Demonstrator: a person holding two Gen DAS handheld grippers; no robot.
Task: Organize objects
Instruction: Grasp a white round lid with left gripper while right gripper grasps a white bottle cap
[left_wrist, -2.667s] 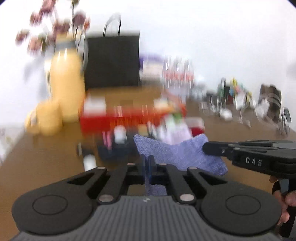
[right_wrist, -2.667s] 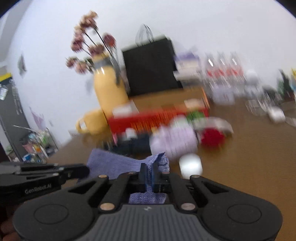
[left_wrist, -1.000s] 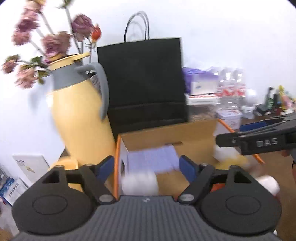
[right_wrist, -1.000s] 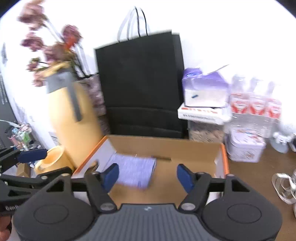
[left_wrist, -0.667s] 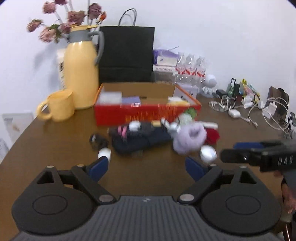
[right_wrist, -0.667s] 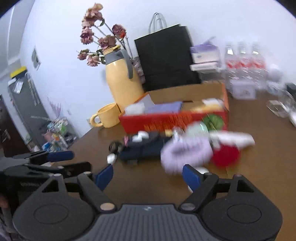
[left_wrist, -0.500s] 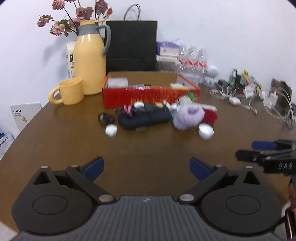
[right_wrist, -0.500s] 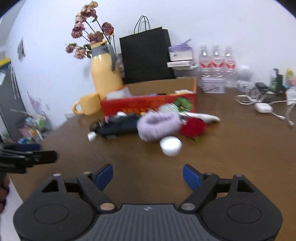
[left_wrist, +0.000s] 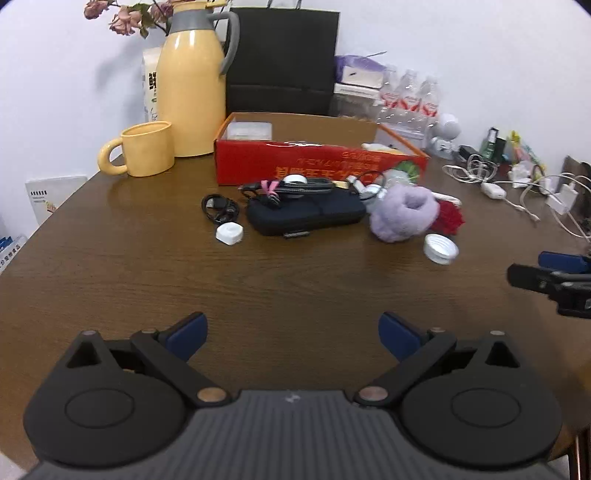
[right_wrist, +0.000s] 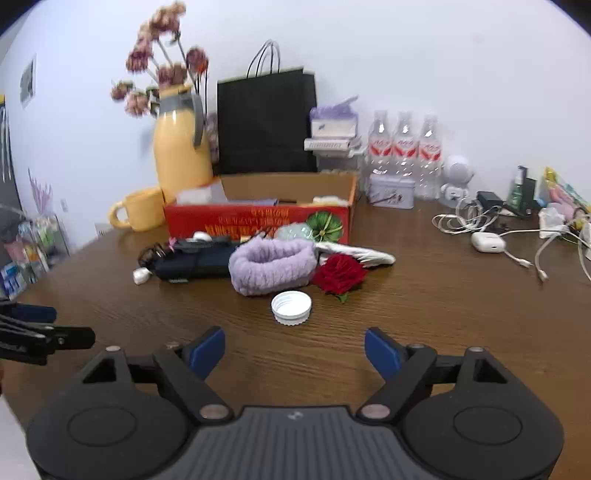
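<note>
A red cardboard box stands at the back of the brown table, with a folded purple cloth and other small things inside. In front of it lie a black pouch with cables on top, a fluffy lilac band, a red rose, a white bottle cap and a small white case. My left gripper is open and empty over bare table, well short of the pile. My right gripper is open and empty, just short of the cap.
A yellow jug with dried flowers and a yellow mug stand left of the box. A black paper bag, tissue box and water bottles line the wall. White cables and chargers clutter the right side.
Both grippers, earlier shut on the purple cloth, opened over the box and left the cloth inside. Both have since pulled back and down toward the table's near edge.
</note>
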